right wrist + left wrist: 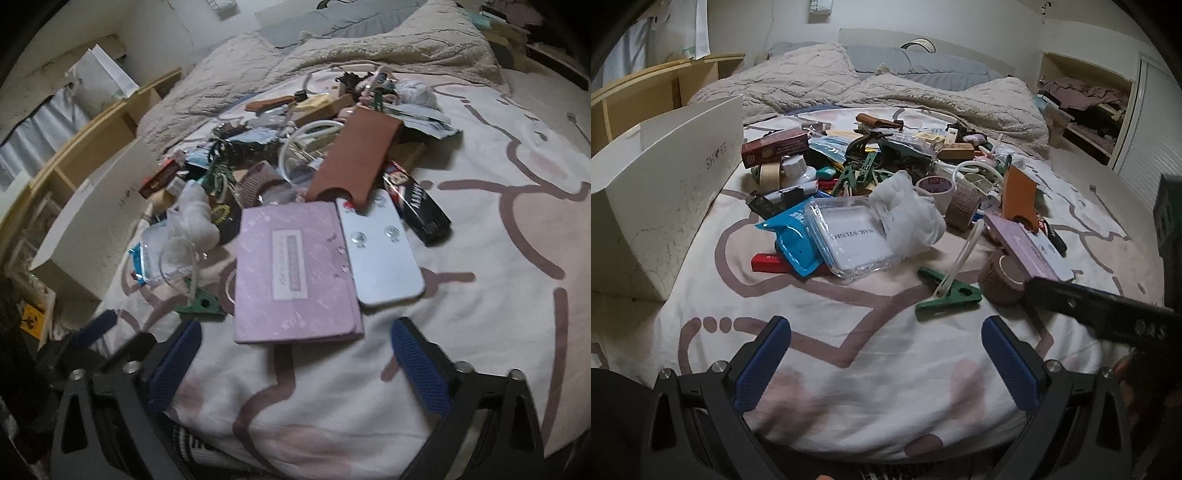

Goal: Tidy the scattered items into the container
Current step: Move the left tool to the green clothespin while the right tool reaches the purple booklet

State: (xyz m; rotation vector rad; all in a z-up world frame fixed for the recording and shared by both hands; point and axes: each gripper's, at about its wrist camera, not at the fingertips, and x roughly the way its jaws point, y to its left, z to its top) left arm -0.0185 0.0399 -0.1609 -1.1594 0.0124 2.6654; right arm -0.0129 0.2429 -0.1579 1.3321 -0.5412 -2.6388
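- The left gripper [886, 354] hangs over the bed [871, 369]. Its blue fingers [762, 362] stand wide, with nothing between them, only bare sheet.
- The right gripper [291, 362] hangs over the sheet too. Its fingers [421, 373] are apart and hold nothing.
- A purple box [295, 273] lies just past the right gripper, at 12 o'clock in the right view. Its near edge sits close to the gap between the fingers, but the fingers do not touch it.
- A white flat case [380, 254] lies beside the purple box, at its 3 o'clock, touching it.
- A brown sleeve [354, 158] lies on the far end of the white case, at 12 o'clock from it.
- A black tube [417, 203] lies at 2 o'clock from the white case.
- The white box [653, 206] for the things stands at 9 o'clock in the left view, at the bed's edge. It is well apart from both grippers.
- A clear case [849, 236] lies in the middle of the left view, at 12 o'clock from the left gripper, partly on a blue pack [792, 240].
- A green peg [949, 291] lies near the left gripper, at 1 o'clock.
- A brown roll [1001, 277] sits just beside the peg, at its 3 o'clock.
- Many more small things lie in a pile [879, 158] farther up the bed.
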